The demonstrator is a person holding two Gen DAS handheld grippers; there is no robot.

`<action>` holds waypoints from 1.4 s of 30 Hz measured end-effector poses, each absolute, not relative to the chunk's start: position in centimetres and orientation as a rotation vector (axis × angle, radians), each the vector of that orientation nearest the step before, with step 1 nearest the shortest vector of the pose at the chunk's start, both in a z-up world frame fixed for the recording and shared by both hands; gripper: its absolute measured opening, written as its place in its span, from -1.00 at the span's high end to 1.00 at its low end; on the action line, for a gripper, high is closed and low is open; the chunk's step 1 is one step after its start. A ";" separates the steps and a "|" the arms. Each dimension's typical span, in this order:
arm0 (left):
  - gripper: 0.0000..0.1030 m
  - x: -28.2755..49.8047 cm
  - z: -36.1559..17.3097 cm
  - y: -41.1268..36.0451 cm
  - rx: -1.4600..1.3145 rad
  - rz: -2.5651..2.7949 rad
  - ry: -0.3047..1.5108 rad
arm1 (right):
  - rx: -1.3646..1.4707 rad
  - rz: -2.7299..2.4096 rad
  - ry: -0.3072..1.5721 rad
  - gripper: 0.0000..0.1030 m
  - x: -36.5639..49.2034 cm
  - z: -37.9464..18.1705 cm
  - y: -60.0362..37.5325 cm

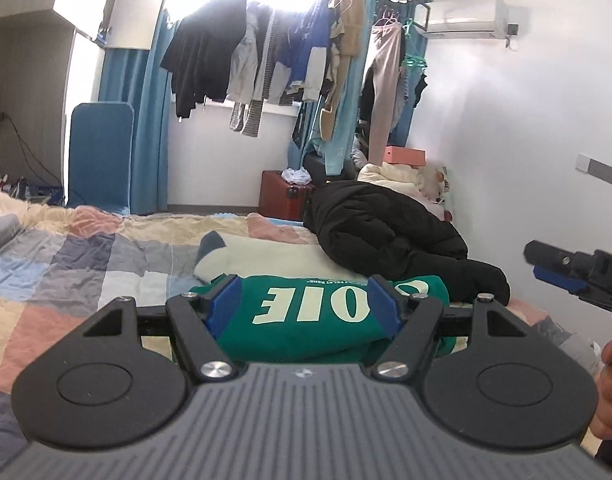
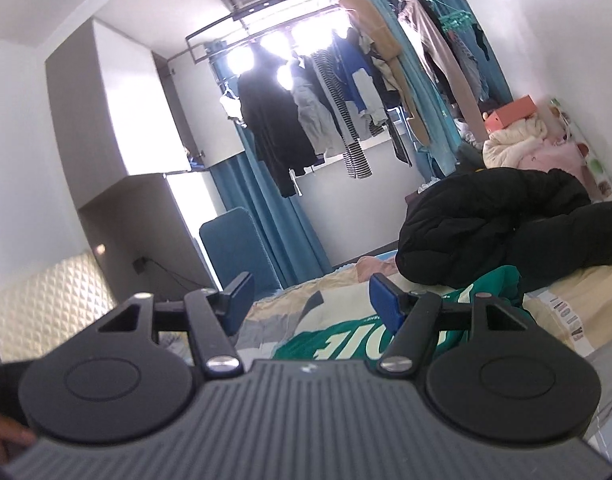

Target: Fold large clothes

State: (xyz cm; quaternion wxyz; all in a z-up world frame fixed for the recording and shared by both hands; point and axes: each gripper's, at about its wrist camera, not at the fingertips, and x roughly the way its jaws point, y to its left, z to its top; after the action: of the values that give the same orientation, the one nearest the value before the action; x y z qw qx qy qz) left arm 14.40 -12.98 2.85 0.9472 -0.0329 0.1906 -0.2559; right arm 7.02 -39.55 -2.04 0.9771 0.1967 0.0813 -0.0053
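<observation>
Both tools gaping empty, green sweatshirt (image 1: 306, 320) on patchwork bed (image 1: 86, 256), black coat (image 1: 386, 232), hanging clothes (image 1: 266, 52).

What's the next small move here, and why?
Probably lower both tongs toward the green sweatshirt and take hold of an edge. The left tongs and right tongs stand open and empty above the bed, the sweatshirt lies bunched, and the black puffer jacket beside it looks untouched.
</observation>
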 end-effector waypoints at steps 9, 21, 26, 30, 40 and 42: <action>-0.44 11.8 0.4 -12.6 -0.018 -0.488 0.379 | 0.285 -0.067 0.254 -0.30 6.3 -4.4 -37.3; -0.44 12.6 -2.4 -12.7 0.033 -0.453 0.399 | 0.222 -0.096 0.366 -0.30 7.4 -7.9 -35.8; -0.45 13.2 -2.9 -12.9 0.034 -0.457 0.413 | 0.202 -0.101 0.382 -0.30 7.8 -8.3 -35.6; -0.47 13.6 -3.2 -13.0 0.035 -0.456 0.417 | 0.191 -0.113 0.389 -0.30 8.0 -8.4 -35.6; -0.52 13.7 -3.1 -13.1 0.028 -0.461 0.410 | 0.181 -0.129 0.401 -0.30 7.5 -8.2 -35.3; -0.54 13.6 -3.1 -13.1 0.028 -0.460 0.409 | 0.179 -0.130 0.401 -0.30 7.4 -8.2 -35.3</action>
State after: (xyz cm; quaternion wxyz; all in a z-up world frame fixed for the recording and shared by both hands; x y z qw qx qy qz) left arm 13.60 -13.13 -3.13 0.9528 0.0136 0.2015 -0.2266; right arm 7.40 -35.28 -8.15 0.9738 0.0889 0.1990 -0.0644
